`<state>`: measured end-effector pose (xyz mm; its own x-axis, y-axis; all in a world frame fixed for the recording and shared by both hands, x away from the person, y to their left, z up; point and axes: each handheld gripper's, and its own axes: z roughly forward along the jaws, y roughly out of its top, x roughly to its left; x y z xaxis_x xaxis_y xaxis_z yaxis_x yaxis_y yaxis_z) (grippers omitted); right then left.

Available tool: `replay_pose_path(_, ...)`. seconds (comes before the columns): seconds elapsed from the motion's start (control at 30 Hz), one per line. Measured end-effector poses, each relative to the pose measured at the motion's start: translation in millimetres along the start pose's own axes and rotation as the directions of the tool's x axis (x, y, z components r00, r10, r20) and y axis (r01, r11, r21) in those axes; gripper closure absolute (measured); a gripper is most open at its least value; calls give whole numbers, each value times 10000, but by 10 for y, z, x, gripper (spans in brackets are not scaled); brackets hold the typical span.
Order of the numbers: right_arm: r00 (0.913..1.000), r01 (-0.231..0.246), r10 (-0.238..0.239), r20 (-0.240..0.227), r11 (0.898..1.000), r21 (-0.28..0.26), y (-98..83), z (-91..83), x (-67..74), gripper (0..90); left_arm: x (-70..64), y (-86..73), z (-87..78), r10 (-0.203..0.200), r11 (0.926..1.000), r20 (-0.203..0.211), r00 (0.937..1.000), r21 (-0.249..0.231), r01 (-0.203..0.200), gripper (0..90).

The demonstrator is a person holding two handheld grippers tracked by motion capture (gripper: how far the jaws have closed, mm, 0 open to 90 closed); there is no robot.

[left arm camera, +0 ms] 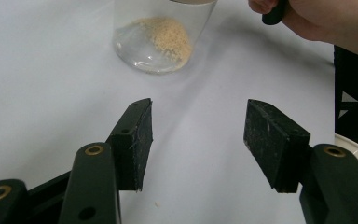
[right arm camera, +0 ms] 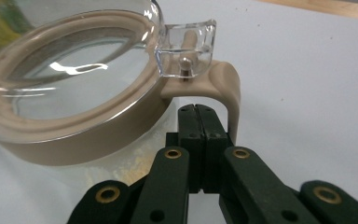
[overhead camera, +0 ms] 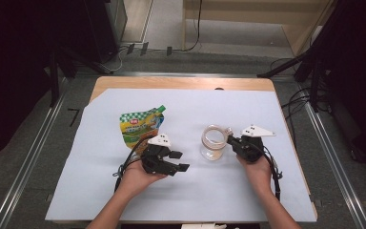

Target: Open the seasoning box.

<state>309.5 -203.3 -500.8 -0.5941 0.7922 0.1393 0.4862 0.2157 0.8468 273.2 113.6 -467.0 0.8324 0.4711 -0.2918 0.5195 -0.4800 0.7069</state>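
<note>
Closing the jar (overhead camera: 213, 143) looks like the step: the right gripper (right arm camera: 196, 109), jaws clenched empty, sits under its lid latch mid-table. The left gripper (overhead camera: 177, 161) waits released beside it. Next: press the latch home.

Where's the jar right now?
In the high view the glass jar stands right of table centre, just left of the right gripper, with the green-yellow pouch farther to its left.

Wooden table (overhead camera: 181, 83) under a pale sheet (overhead camera: 190, 191); jar (overhead camera: 213, 149) and pouch (overhead camera: 140, 125) lie on it, perhaps crumbs.
</note>
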Motion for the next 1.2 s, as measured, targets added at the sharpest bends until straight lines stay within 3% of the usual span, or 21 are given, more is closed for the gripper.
replay_pose_path(0.13, 9991, 387, -390, 156, 9991, 180, -28, 99, -22, 900, 3, 1, -3, 8, 10000, -12, 10000, -25, -8, 426)
replay_pose_path(0.37, 10000, -23, 27, -79, 9982, 594, -71, 179, -52, 900, 22, -1, -4, -46, 10000, 153, 9999, 5, 46, 412)
replay_pose_path(0.47, 9985, -219, 255, -485, 9971, 735, -74, 182, -50, 900, 34, -6, 13, -78, 9998, 312, 9995, 165, 73, 409)
replay_pose_path(0.67, 9990, 6, 43, -453, 9941, 1084, -83, 200, 1, 900, 25, 3, 27, 5, 10000, 567, 9984, -11, -4, 370)
replay_pose_path(0.77, 9990, 219, -169, -409, 9918, 1263, -24, 136, 24, 900, 41, 54, 54, -331, 9987, 989, 9945, 409, 292, 347)
replay_pose_path(0.83, 9985, 344, -278, -474, 9888, 1449, 7, 88, 34, 900, 28, 87, 68, -317, 9989, 1088, 9936, 389, 276, 346)
replay_pose_path(0.9, 9960, 648, -549, -708, 9871, 1463, 25, -7, 28, 900, 9, 134, 81, -143, 9989, 1035, 9945, 463, 95, 326)
replay_pose_path(1.03, 9947, 638, -506, -897, 9863, 1519, 38, -121, -27, 900, -3, 221, 100, 156, 9994, 1004, 9948, 282, -185, 294)
replay_pose_path(1.17, 9941, 724, -592, -908, 9860, 1502, 82, -191, -105, 900, 58, 331, 155, -129, 9990, 1206, 9926, 445, 76, 261)
replay_pose_path(1.2, 9940, 758, -631, -894, 9862, 1470, 88, -205, -139, 900, 61, 357, 173, -46, 9990, 1106, 9939, 438, -3, 245)
